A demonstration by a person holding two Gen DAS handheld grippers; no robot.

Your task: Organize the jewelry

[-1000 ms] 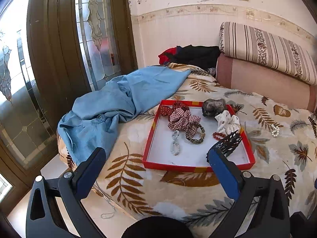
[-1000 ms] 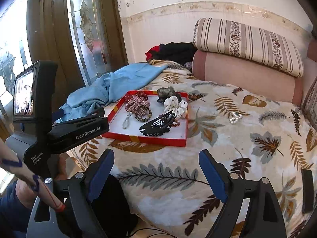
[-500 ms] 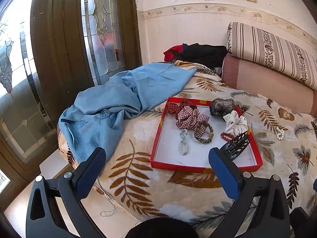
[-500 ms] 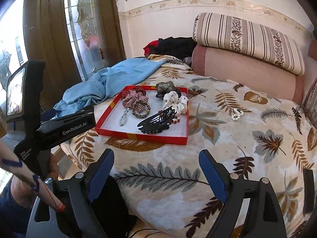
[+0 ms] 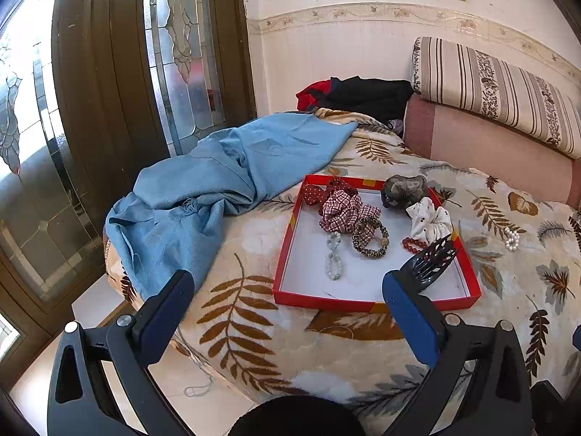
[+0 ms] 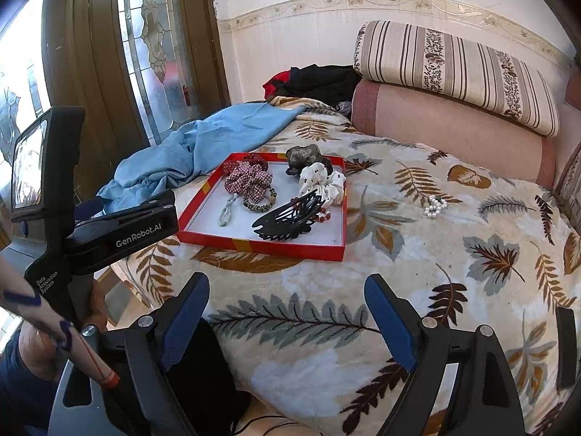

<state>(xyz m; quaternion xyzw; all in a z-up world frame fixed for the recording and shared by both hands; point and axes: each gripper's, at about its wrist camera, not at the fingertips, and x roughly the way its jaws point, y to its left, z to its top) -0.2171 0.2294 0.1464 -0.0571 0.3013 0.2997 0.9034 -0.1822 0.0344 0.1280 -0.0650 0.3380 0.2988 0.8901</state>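
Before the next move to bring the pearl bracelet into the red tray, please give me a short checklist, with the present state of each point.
1. Right tongs open and holding nothing: ok.
2. Left tongs open and holding nothing: ok.
3. Pearl bracelet in plain sight on the blanket, outside the red tray: ok.
4. Nothing lying on the bracelet or touching it: ok.
5. Free white floor in the tray to set it down, at the near left corner: ok.
6. Black hair comb fully inside the tray: cannot tell; its tip reaches to the right wall.
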